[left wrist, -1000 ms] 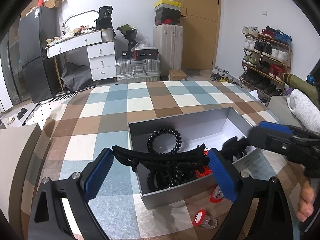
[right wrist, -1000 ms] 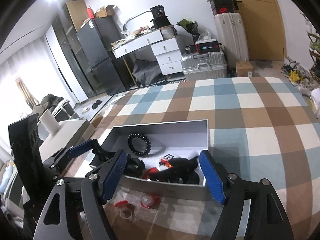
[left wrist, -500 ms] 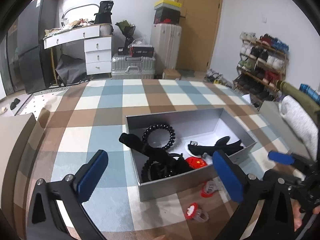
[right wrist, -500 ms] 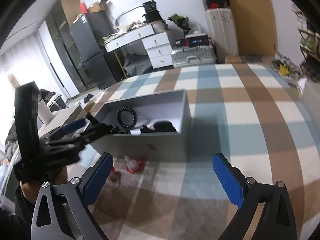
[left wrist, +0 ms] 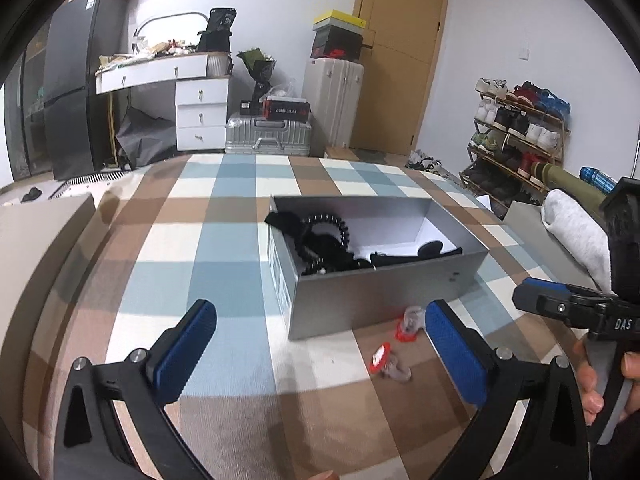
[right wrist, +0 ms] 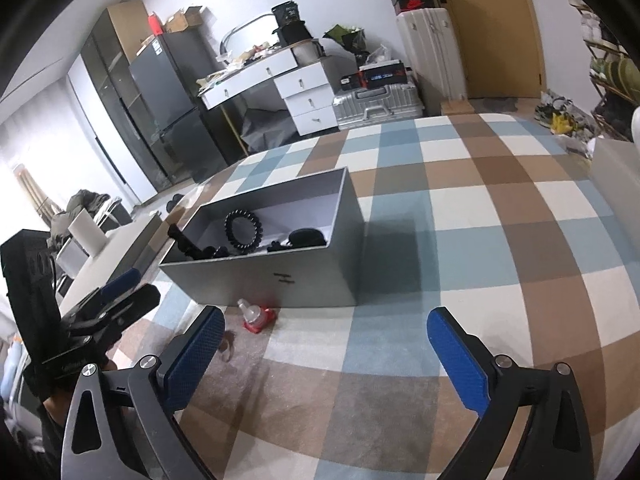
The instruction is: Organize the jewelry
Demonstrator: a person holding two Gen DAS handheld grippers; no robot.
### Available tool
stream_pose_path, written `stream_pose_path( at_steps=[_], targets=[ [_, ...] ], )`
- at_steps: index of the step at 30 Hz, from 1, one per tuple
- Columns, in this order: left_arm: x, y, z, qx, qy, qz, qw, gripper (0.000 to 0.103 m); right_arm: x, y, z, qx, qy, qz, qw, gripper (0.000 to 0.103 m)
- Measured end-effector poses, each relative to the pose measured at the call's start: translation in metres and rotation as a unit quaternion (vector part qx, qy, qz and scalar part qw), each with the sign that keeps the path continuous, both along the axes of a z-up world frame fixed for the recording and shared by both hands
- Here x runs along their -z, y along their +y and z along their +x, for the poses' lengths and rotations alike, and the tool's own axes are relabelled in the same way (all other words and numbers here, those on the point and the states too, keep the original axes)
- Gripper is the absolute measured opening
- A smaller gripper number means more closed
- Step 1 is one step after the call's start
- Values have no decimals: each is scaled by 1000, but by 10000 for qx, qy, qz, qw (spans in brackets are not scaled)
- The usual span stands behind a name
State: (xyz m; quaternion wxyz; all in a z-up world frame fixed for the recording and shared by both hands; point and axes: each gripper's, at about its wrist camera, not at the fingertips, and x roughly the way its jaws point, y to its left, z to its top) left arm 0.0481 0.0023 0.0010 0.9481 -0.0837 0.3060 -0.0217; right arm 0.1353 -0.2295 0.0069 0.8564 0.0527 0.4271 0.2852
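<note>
A grey open box (left wrist: pixel 384 292) (right wrist: pixel 280 276) stands on the checked cloth. It holds a black spiral hair tie (left wrist: pixel 326 226) (right wrist: pixel 243 227) and black hair clips (left wrist: pixel 404 258) (right wrist: pixel 188 246). Two red-and-clear rings (left wrist: pixel 408 322) (left wrist: pixel 386 358) lie on the cloth in front of the box; one ring (right wrist: pixel 256 316) shows in the right wrist view. My left gripper (left wrist: pixel 320 356) is open and empty, near side of the box. My right gripper (right wrist: pixel 324 360) is open and empty, also pulled back from the box.
The checked cloth (left wrist: pixel 224 280) covers a bed-like surface. A grey cushion and rolled items (left wrist: pixel 572 224) lie at the right edge. A desk with drawers (left wrist: pixel 180 96), suitcases (left wrist: pixel 268 136), a fridge and a shoe rack (left wrist: pixel 516 132) stand beyond.
My left gripper let go of the black hair clip into the box and drew back. My right gripper also pulled back out of the box. Both views now sit lower and farther away.
</note>
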Motion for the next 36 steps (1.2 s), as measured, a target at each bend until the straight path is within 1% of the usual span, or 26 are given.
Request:
stream_pose_path(
  at_steps=[4, 9, 10, 12, 14, 18, 20, 25, 26, 27, 29, 30, 32, 36],
  targets=[
    [3, -4, 6, 135, 159, 49, 9998, 102, 3, 4, -3, -46, 24, -152, 9999, 102],
    [7, -16, 5, 580, 384, 142, 9975, 102, 6, 6, -9, -124, 85, -332, 9993, 102],
    [9, -17, 5, 629, 460, 163, 9968, 102, 7, 6, -11, -138, 91, -346, 9993, 102],
    [15, -21, 9, 717, 776, 224, 9941, 101, 9, 5, -17, -184, 111, -375, 9991, 102],
    [20, -22, 11, 837, 959, 198, 9917, 101, 13, 7, -18, -271, 153, -435, 9986, 102],
    [25, -27, 12, 981, 1167, 250, 9880, 90, 13, 9, -19, -311, 161, -504, 9981, 102],
    [26, -31, 12, 1020, 1221, 319, 9867, 87, 12, 8, -20, -320, 134, -489, 9982, 102],
    [26, -36, 9, 1138, 1257, 434, 9846, 87, 13, 6, -18, -282, 170, -486, 9983, 102],
    [26, -37, 9, 1167, 1267, 465, 9840, 83, 13, 5, -17, -273, 177, -484, 9983, 102],
    [27, -38, 11, 1189, 1289, 498, 9832, 76, 12, 5, -17, -260, 174, -480, 9984, 102],
    [30, -44, 14, 1209, 1393, 675, 9805, 72, 11, 5, -18, -262, 168, -461, 9984, 102],
    [30, -47, 14, 1249, 1390, 771, 9793, 68, 11, 6, -18, -260, 163, -456, 9985, 102],
    [29, -53, 13, 1313, 1380, 917, 9774, 63, 11, 7, -19, -279, 160, -449, 9985, 102],
    [28, -52, 10, 1381, 1370, 930, 9765, 61, 11, 9, -20, -305, 162, -443, 9984, 102]
  ],
)
